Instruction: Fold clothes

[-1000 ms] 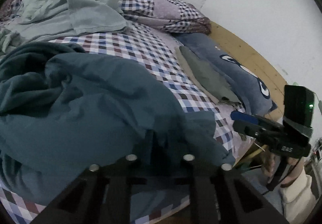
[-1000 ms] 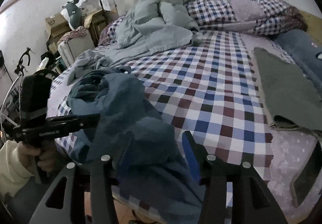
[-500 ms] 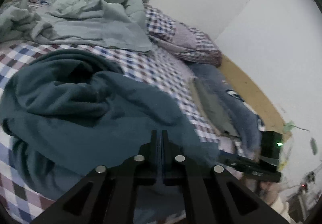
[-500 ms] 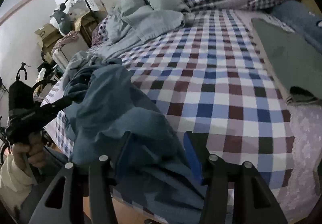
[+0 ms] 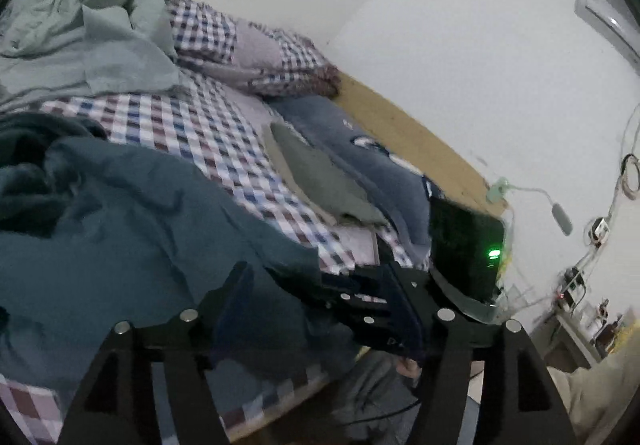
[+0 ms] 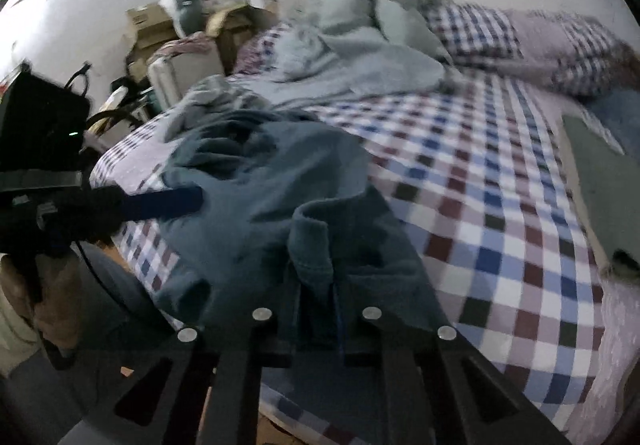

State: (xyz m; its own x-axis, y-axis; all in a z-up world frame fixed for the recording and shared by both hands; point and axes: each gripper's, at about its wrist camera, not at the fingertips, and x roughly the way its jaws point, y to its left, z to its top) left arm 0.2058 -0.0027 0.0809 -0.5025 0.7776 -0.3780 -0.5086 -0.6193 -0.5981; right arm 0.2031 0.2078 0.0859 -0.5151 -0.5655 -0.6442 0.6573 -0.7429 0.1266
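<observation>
- White walls close in a bed spread with a checked sheet in red, blue and white (image 6: 492,205), with a wooden board (image 5: 420,141) running along its far side
- Crumpled dark teal garment (image 5: 132,229) lies heaped near the bed's front edge, one hem hanging over it
- Left gripper (image 5: 316,285) now stands with its fingers spread wide over the teal cloth; half a second ago they were pressed together
- Right gripper (image 6: 316,285) has gone the other way: earlier its fingers were apart, now they are closed on a bunched fold of the teal garment, which rises between them
- Both grippers sit closer together than before, the right one showing just past the left one's fingers in the left view
- Pale grey-green quilt (image 6: 352,57) is piled at the head of the bed beside a checked pillow (image 5: 256,53)
- Flat grey-green folded cloth (image 5: 320,181) rests at the bed's right side, against a blue plush cushion (image 5: 372,165)
- Cardboard boxes and a pale suitcase (image 6: 180,73) crowd the floor left of the bed
</observation>
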